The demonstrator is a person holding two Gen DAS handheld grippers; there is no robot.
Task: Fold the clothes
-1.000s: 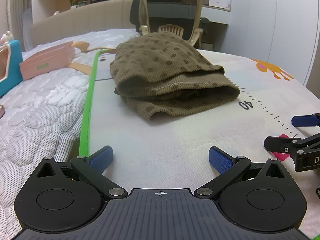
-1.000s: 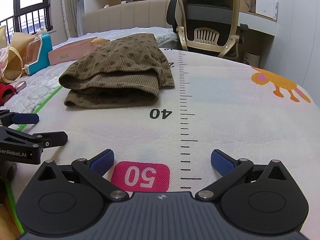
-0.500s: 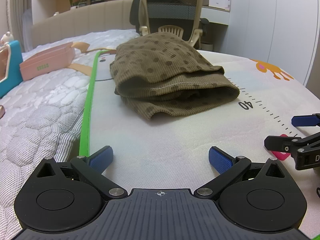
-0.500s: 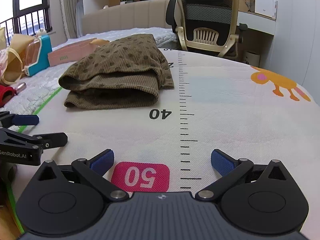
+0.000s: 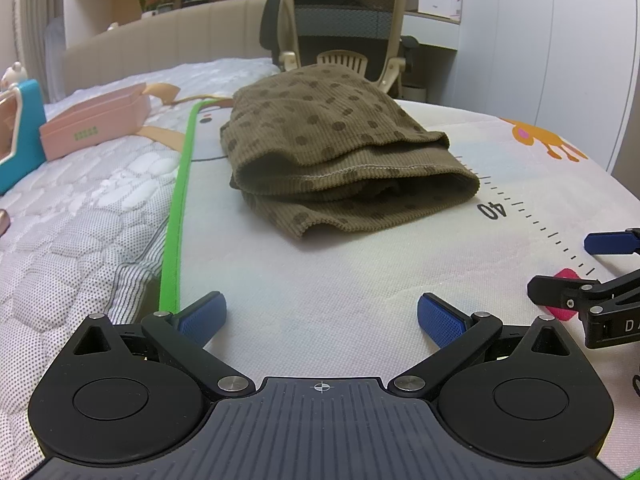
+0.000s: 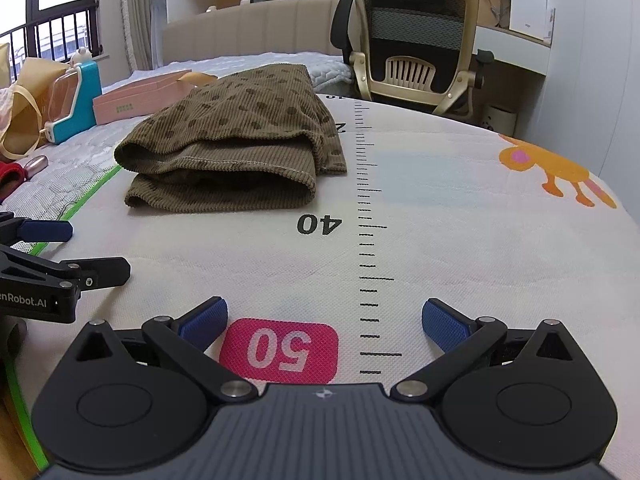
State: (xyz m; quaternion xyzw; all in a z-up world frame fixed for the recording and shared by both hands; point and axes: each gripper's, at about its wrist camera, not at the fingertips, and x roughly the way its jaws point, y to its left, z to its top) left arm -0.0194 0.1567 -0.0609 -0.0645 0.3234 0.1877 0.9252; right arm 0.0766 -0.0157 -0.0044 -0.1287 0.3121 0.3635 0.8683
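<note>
White printed mat (image 5: pixel 360 280) is lying under both tools, its ruler line (image 6: pixel 370 240) running forward between the right gripper's fingers. Folded brown dotted garment (image 5: pixel 336 160) is sitting on the mat well ahead of the left gripper (image 5: pixel 320 318), ahead and left of the right gripper (image 6: pixel 324 318). Both are hovering with jaws spread wide, gripping nothing. Pink "50" patch (image 6: pixel 280 350) is showing just inside the right gripper's left finger.
</note>
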